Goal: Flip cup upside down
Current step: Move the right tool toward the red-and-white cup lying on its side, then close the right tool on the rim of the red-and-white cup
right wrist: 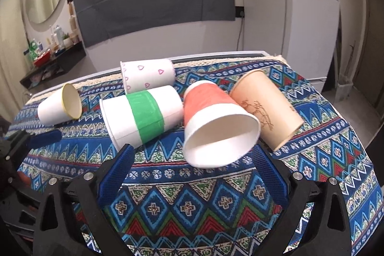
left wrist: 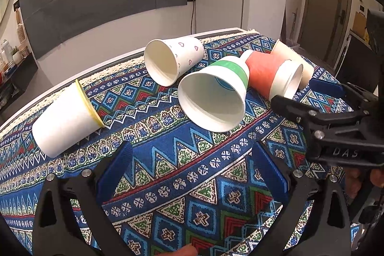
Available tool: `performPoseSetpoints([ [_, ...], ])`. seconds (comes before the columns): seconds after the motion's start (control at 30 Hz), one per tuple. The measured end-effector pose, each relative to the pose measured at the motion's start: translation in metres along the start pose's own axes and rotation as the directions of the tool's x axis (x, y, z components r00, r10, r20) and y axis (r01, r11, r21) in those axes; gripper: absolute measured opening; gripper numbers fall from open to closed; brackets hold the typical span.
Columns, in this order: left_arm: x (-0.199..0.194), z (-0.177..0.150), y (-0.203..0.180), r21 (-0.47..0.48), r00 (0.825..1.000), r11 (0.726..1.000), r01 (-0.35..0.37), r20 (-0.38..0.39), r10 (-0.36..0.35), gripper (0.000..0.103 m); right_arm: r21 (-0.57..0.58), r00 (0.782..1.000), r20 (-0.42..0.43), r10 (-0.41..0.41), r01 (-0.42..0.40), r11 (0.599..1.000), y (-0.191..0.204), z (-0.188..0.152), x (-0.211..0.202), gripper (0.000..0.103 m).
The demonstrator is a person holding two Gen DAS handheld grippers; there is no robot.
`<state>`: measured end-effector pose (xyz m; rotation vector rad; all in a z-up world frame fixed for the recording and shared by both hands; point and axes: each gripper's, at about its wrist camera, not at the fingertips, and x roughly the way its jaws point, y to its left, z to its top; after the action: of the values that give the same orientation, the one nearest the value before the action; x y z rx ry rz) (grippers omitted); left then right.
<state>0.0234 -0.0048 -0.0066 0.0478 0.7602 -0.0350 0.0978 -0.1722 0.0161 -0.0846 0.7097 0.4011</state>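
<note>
Several paper cups lie on their sides on the patterned cloth (left wrist: 192, 174). A green-banded cup (left wrist: 213, 97) (right wrist: 141, 116) lies in the middle, mouth toward my left gripper. A red cup (left wrist: 271, 76) (right wrist: 216, 124) lies next to it, mouth toward my right gripper. A heart-print cup (left wrist: 172, 59) (right wrist: 148, 74), a yellow-rimmed white cup (left wrist: 64, 119) (right wrist: 60, 107) and a tan cup (left wrist: 295, 59) (right wrist: 266, 107) lie around them. My left gripper (left wrist: 194, 164) is open and empty, short of the green cup. My right gripper (right wrist: 194, 167) is open, its fingers on either side of the red cup's mouth.
The table's far edge has a lace trim (left wrist: 115, 66). A white fridge (right wrist: 288, 16) stands behind the table on the right. A shelf with bottles (right wrist: 48, 52) is at the back left. My right gripper's body (left wrist: 336, 128) shows in the left wrist view.
</note>
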Motion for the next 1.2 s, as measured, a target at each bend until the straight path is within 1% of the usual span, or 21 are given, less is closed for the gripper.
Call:
performPoseSetpoints([
  [0.03, 0.002, 0.002, 0.001, -0.004, 1.0, 1.0, 0.003, -0.004, -0.003, 0.097, -0.004, 1.0, -0.011, 0.01, -0.01, 1.0, 0.001, 0.001, 0.003, 0.076],
  [0.07, 0.003, 0.003, 0.002, -0.01, 1.0, 1.0, 0.009, -0.008, -0.009, 0.097, -0.006, 0.999, -0.032, 0.018, -0.018, 1.0, 0.001, 0.002, 0.007, 0.065],
  [0.13, 0.008, 0.006, 0.003, -0.016, 1.0, 1.0, 0.01, -0.022, -0.01, 0.097, 0.007, 0.997, -0.067, 0.044, -0.044, 0.999, -0.001, 0.004, 0.016, 0.065],
  [0.23, 0.013, 0.006, 0.005, -0.007, 1.0, 1.0, 0.0, -0.018, -0.001, 0.097, 0.034, 0.997, -0.067, 0.043, -0.041, 0.999, -0.005, 0.006, 0.022, 0.059],
  [0.3, 0.015, 0.005, 0.006, 0.0, 1.0, 1.0, -0.005, -0.014, 0.005, 0.097, 0.053, 0.996, -0.066, 0.053, -0.05, 0.997, -0.009, 0.009, 0.025, 0.047],
  [0.33, 0.016, 0.005, 0.006, 0.001, 1.0, 1.0, -0.003, -0.015, 0.003, 0.097, 0.068, 0.995, -0.068, 0.066, -0.061, 0.996, -0.012, 0.01, 0.027, 0.044],
  [0.4, 0.019, 0.005, 0.007, 0.0, 1.0, 1.0, 0.003, -0.023, -0.003, 0.097, 0.096, 0.992, -0.077, 0.103, -0.096, 0.991, -0.017, 0.011, 0.03, 0.024],
  [0.43, 0.019, 0.005, 0.008, -0.002, 1.0, 1.0, 0.006, -0.027, -0.006, 0.097, 0.106, 0.99, -0.08, 0.115, -0.106, 0.989, -0.018, 0.012, 0.032, 0.021],
  [0.5, 0.02, 0.006, 0.009, -0.005, 1.0, 1.0, 0.009, -0.027, -0.009, 0.097, 0.111, 0.99, -0.079, 0.114, -0.105, 0.988, -0.02, 0.012, 0.034, 0.011],
  [0.57, 0.02, 0.006, 0.01, -0.005, 1.0, 1.0, 0.009, -0.026, -0.009, 0.097, 0.116, 0.99, -0.071, 0.124, -0.115, 0.987, -0.021, 0.013, 0.033, 0.006],
  [0.67, 0.019, 0.005, 0.01, -0.006, 0.999, 1.0, 0.004, -0.032, -0.004, 0.097, 0.089, 0.993, -0.057, 0.1, -0.095, 0.991, -0.017, 0.013, 0.028, 0.005],
  [0.83, 0.011, 0.003, 0.008, -0.003, 0.999, 1.0, -0.003, -0.038, 0.003, 0.097, 0.085, 0.993, -0.059, 0.101, -0.096, 0.992, -0.016, 0.009, 0.019, 0.004],
  [0.97, 0.002, 0.002, 0.007, -0.013, 0.999, 1.0, -0.004, -0.043, 0.004, 0.097, 0.056, 0.994, -0.059, 0.088, -0.085, 0.995, -0.013, 0.004, 0.008, 0.004],
  [1.2, -0.02, -0.005, 0.001, 0.003, 0.999, 1.0, -0.026, -0.022, 0.026, 0.097, 0.013, 0.994, -0.069, 0.083, -0.082, 0.997, -0.005, -0.013, -0.018, 0.004],
])
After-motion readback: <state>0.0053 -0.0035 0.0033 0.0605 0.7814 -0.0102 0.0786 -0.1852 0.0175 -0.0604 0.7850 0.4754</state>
